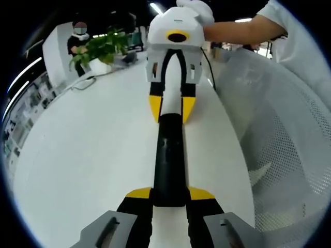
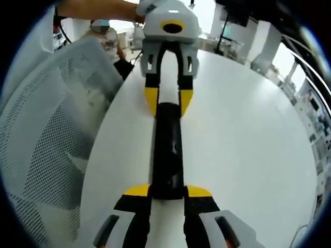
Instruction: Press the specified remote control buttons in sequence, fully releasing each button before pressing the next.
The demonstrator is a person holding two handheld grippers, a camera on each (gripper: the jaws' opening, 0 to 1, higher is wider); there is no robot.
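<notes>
A long black remote control (image 1: 169, 160) (image 2: 168, 150) lies lengthwise on the white table (image 1: 83, 155) (image 2: 243, 134), held at both ends by the two facing grippers. In the left gripper view my left gripper (image 1: 170, 195) is shut on the near end, its yellow-tipped fingers (image 1: 138, 194) pressed against the remote's sides. At the far end of that view, my right gripper (image 1: 171, 108) flanks the other end. The right gripper view mirrors this: my right gripper (image 2: 168, 192) is shut on the near end and the left gripper (image 2: 168, 103) on the far end.
A white mesh chair (image 1: 279, 155) (image 2: 46, 134) stands against the table's edge beside the remote. A person's bare arm (image 1: 232, 28) reaches to the right gripper. A green plant (image 1: 101, 49) and a cable (image 1: 85, 82) sit at the table's far side.
</notes>
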